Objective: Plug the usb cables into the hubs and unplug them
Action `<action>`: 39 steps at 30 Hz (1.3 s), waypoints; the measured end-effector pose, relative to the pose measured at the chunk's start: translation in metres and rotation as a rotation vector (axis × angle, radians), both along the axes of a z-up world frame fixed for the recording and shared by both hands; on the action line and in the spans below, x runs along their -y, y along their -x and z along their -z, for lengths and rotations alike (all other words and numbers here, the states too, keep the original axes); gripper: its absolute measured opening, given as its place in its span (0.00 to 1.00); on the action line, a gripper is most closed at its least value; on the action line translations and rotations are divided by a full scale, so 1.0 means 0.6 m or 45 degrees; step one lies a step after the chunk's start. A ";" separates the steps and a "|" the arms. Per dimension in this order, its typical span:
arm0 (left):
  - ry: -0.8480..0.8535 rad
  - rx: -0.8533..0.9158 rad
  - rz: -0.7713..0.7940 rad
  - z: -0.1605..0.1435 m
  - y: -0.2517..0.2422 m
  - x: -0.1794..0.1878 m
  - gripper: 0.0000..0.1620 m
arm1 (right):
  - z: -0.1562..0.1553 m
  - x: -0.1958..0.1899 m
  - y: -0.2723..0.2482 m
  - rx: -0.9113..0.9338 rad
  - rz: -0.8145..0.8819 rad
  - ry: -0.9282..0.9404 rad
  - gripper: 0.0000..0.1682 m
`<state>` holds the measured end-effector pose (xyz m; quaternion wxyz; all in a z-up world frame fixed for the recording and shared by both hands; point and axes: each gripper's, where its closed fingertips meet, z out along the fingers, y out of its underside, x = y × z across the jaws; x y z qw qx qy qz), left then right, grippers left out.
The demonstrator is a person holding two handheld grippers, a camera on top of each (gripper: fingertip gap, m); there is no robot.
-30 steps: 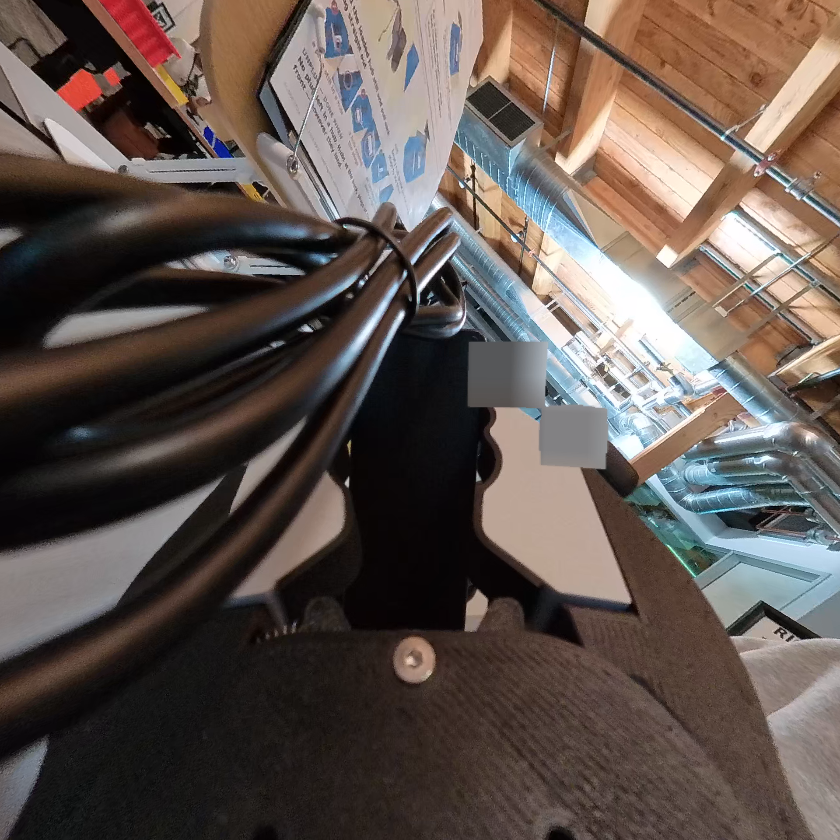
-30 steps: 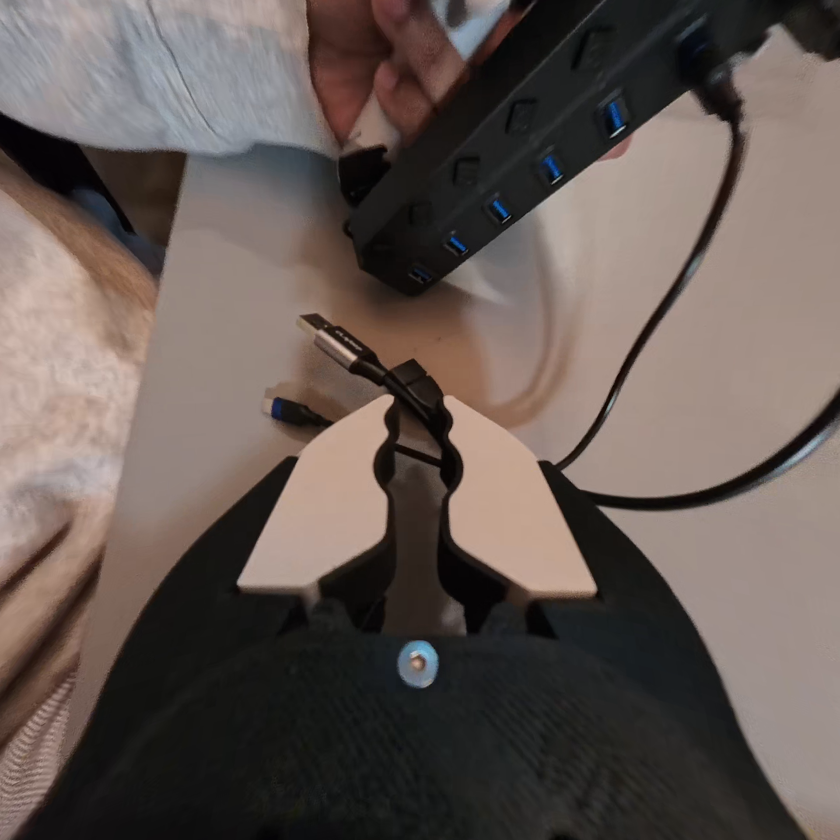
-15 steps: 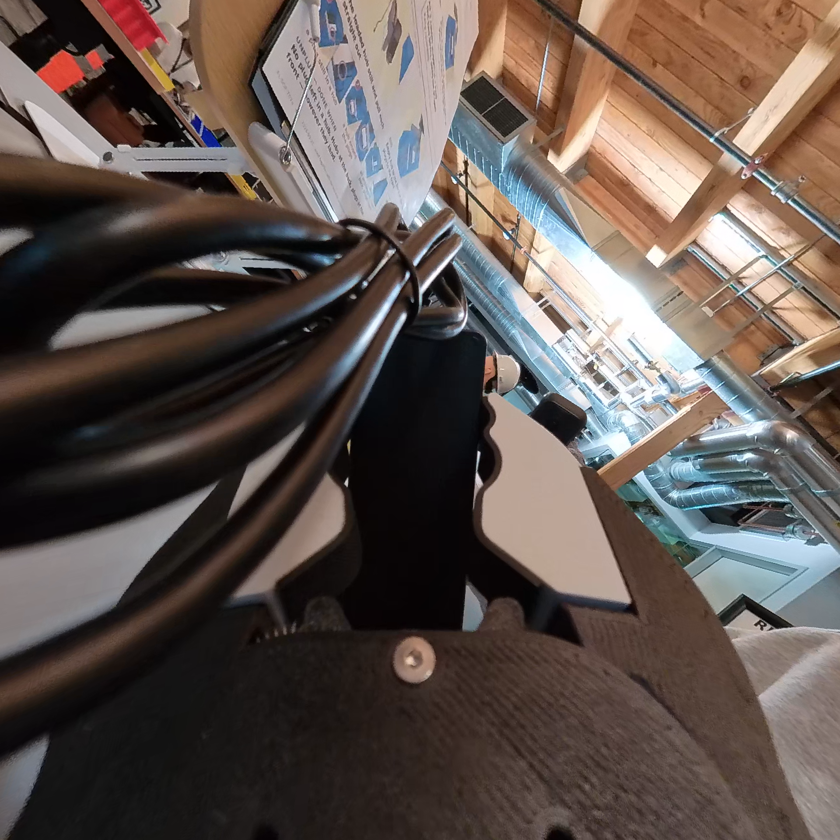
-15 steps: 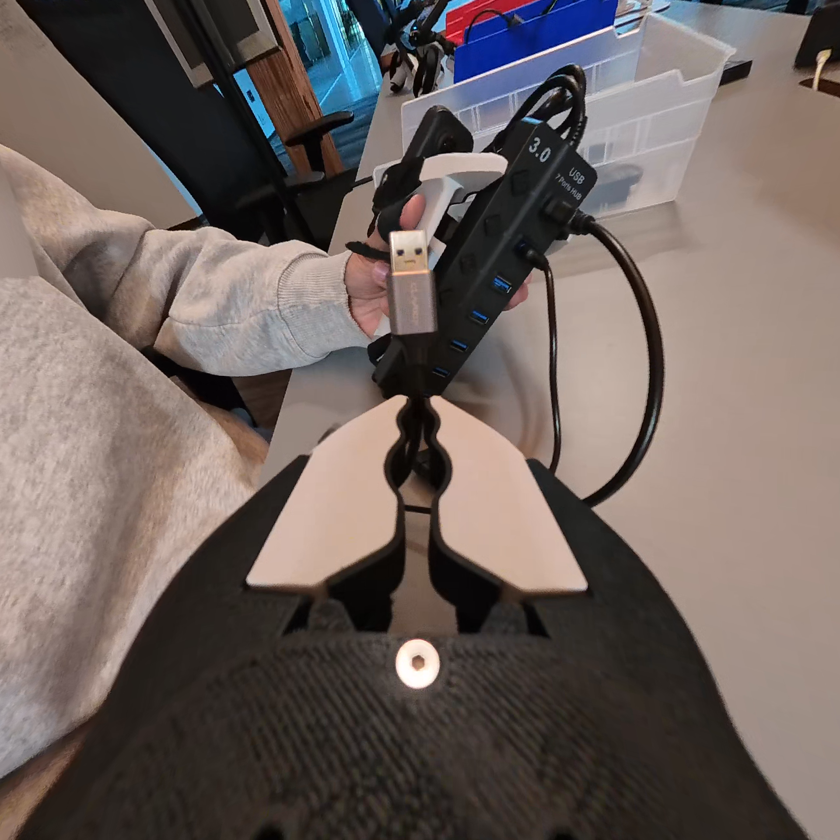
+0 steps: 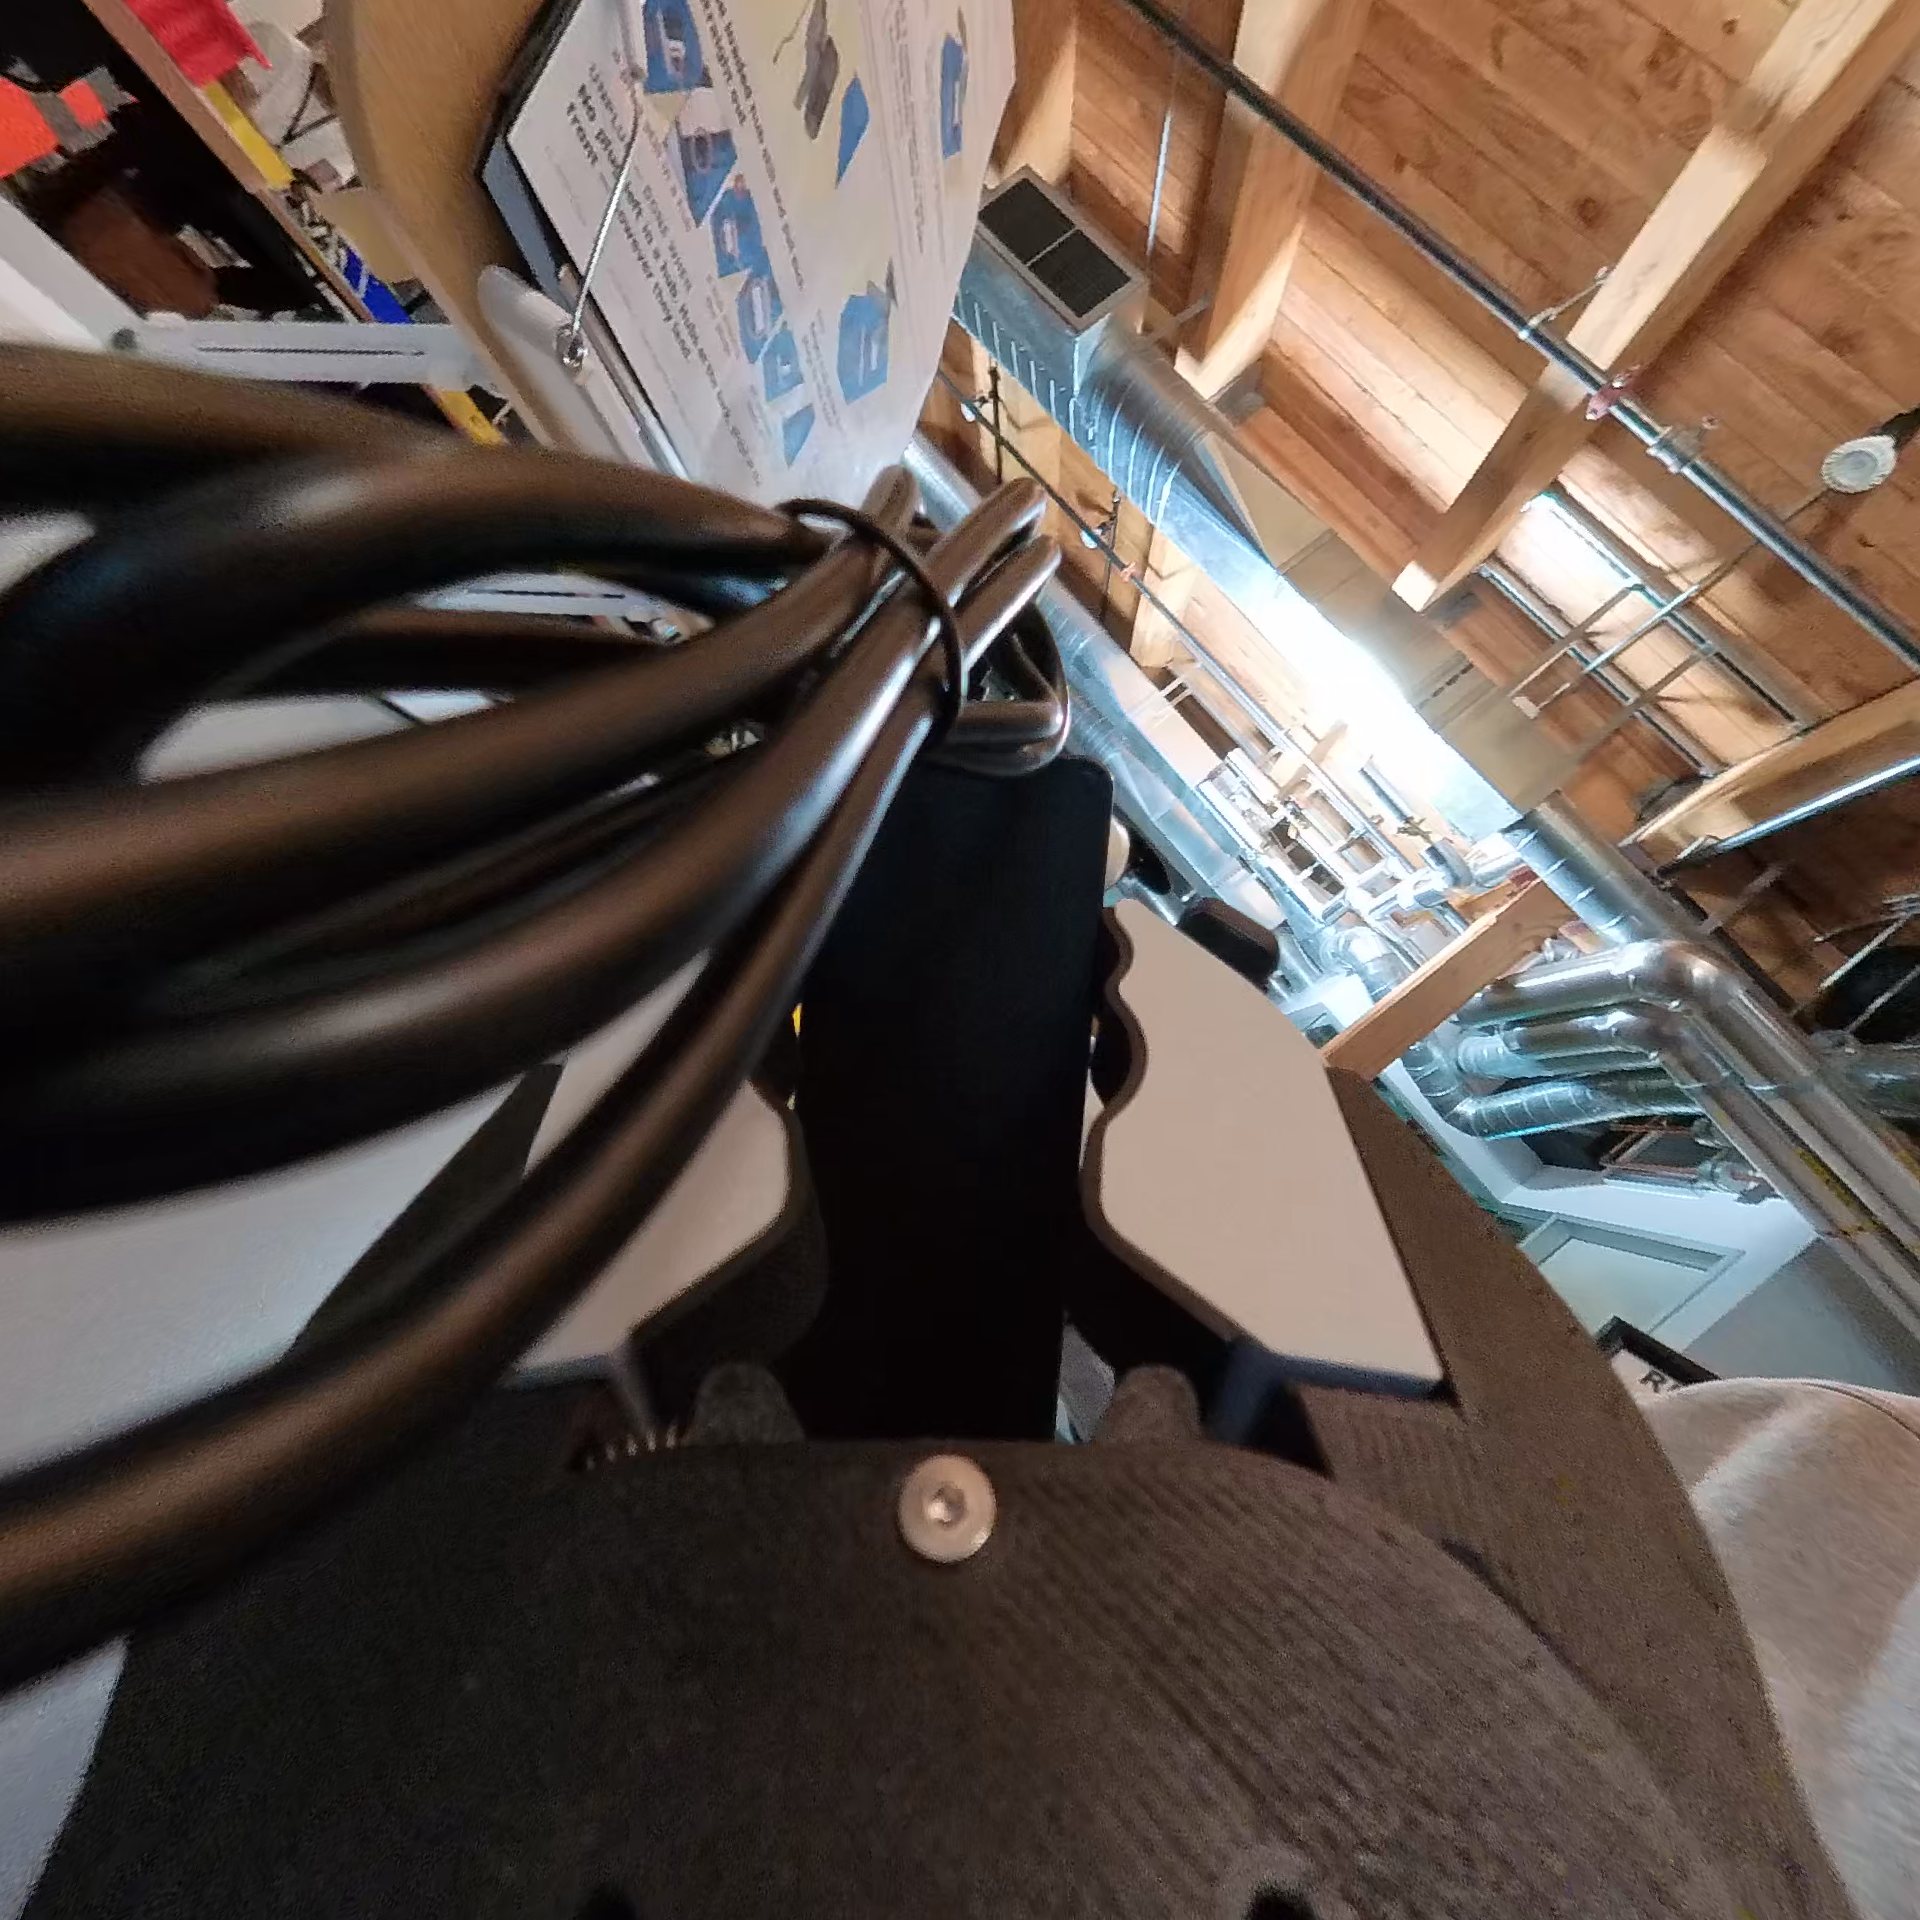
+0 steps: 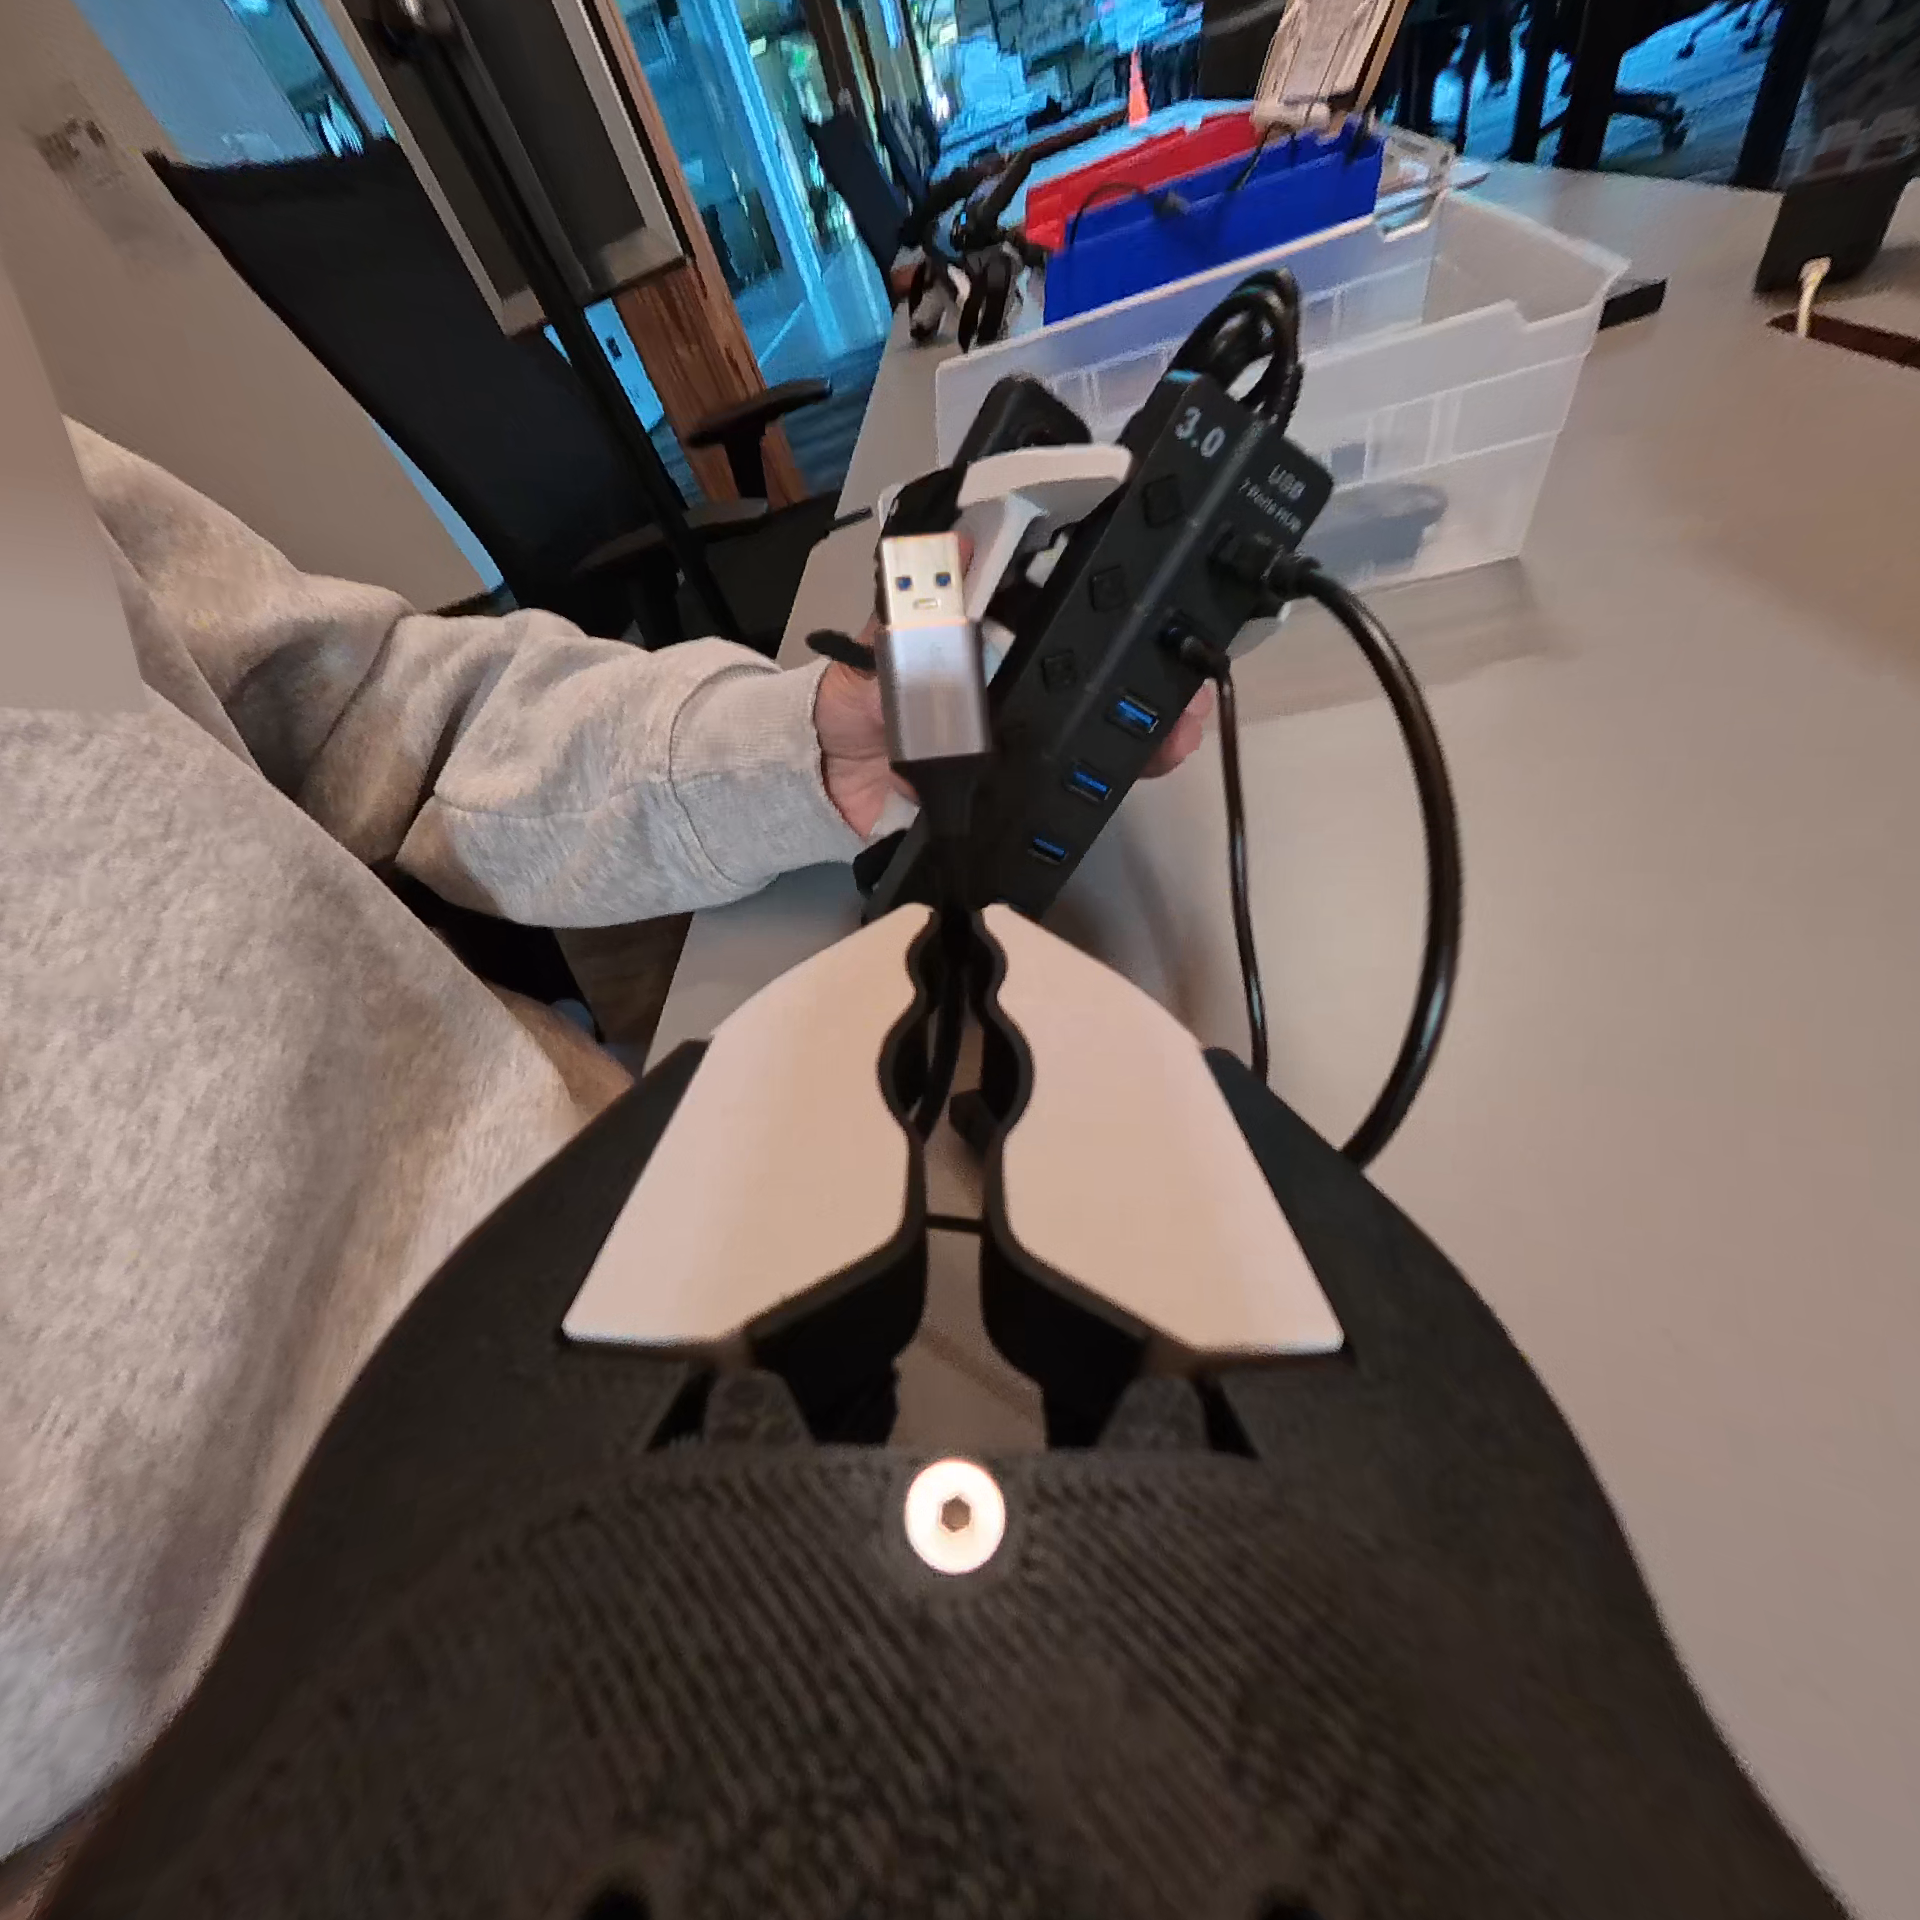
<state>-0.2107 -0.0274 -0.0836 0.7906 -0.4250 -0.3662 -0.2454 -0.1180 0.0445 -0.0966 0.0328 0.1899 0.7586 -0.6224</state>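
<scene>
**Plug held up beside the hub**

Now the right gripper (image 6: 954, 920) has its jaws pinched on a black cable (image 6: 951, 831) just below its plug (image 6: 928, 649), with only a narrow gap between the white finger plates. The plug has a grey metal shell and a silver tip with blue inside, and it stands upright above the fingertips, tilted slightly left. It is close beside the hub (image 6: 1117, 665) but not in any port.

The hub is a long black bar with a row of blue ports along its side, three of them free at the lower end. It is held off the table (image 6: 1662, 935), slanting up and away. Two black leads are plugged in near its upper end; the thicker lead (image 6: 1423, 831) loops down to the table. A hand (image 6: 862, 738) in a grey sleeve (image 6: 582, 748) holds the left gripper's handle behind the hub.

In the left wrist view, the left gripper (image 5: 951, 935) points up at a wooden ceiling (image 5: 1558, 260) and has its jaws clamped on the hub's (image 5: 951, 1039) black body, which fills the space between the fingers. A tied bundle (image 5: 416, 831) of black cable hangs across the left of that view, touching the hub's far end.

A clear bin (image 6: 1455, 416) sits on the table behind the hub.
</scene>
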 end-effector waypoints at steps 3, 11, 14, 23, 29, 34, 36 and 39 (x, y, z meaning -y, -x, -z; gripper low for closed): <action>-0.058 -0.027 0.027 -0.011 -0.006 0.003 0.33 | -0.006 -0.004 0.010 0.016 0.058 0.045 0.03; -0.096 -0.103 0.100 -0.026 -0.024 -0.005 0.34 | 0.002 0.005 0.008 0.039 0.107 -0.163 0.02; -0.083 -0.149 0.119 -0.030 -0.033 -0.011 0.34 | 0.013 0.012 0.001 0.103 0.097 -0.249 0.02; -0.025 -0.216 0.152 -0.030 -0.049 -0.026 0.34 | 0.045 0.023 -0.008 0.167 0.097 -0.378 0.02; -0.029 -0.186 0.111 -0.028 -0.038 -0.018 0.34 | 0.048 0.016 -0.004 0.172 0.113 -0.356 0.02; -0.026 -0.172 0.079 -0.026 -0.032 -0.015 0.34 | 0.043 0.013 0.000 0.168 0.123 -0.318 0.02; -0.011 -0.170 0.042 -0.024 -0.027 -0.011 0.34 | 0.036 0.009 0.002 0.160 0.129 -0.285 0.02; -0.003 -0.150 -0.013 -0.021 -0.015 -0.002 0.34 | 0.015 -0.005 0.007 0.196 0.130 -0.157 0.02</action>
